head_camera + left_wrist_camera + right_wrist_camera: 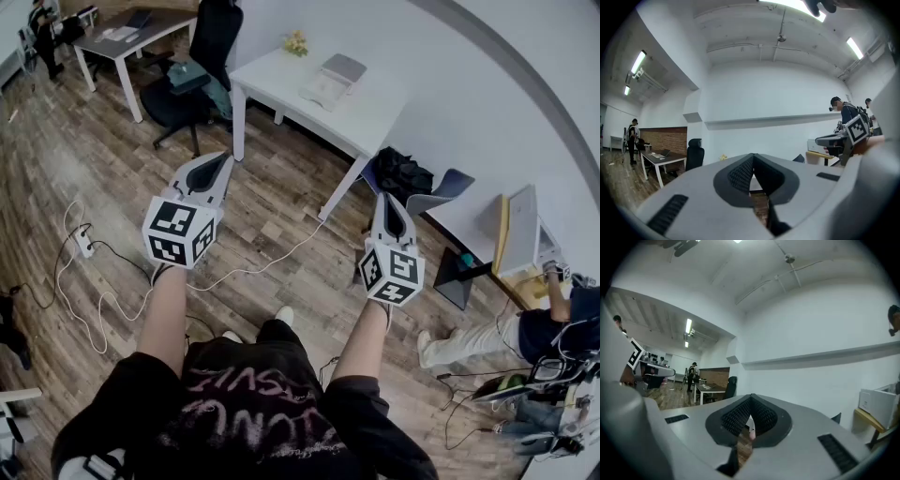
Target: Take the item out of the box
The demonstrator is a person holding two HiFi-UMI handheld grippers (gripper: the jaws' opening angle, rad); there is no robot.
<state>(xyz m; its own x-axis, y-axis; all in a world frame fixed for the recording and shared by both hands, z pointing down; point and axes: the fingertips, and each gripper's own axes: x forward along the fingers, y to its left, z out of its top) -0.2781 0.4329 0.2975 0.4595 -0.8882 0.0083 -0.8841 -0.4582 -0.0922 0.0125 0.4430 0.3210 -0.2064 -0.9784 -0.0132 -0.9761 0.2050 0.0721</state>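
My left gripper [223, 159] is shut and empty, held in the air over the wooden floor and pointing ahead. Level with it on the right, my right gripper [387, 199] is also shut with nothing in it. Ahead of both stands a white table [375, 117] with a pale, box-like thing [330, 82] on it, well out of reach. In the left gripper view the dark pads [740, 176] meet at the tip. The right gripper view shows the same, its pads [738, 416] closed together. What the box holds is hidden.
A black office chair [202, 66] stands left of the white table, with a desk [131, 33] behind it. A black bag [401, 173] lies by the table leg. At the right are another table [478, 220] and a seated person [553, 328]. Cables [94, 281] trail across the floor.
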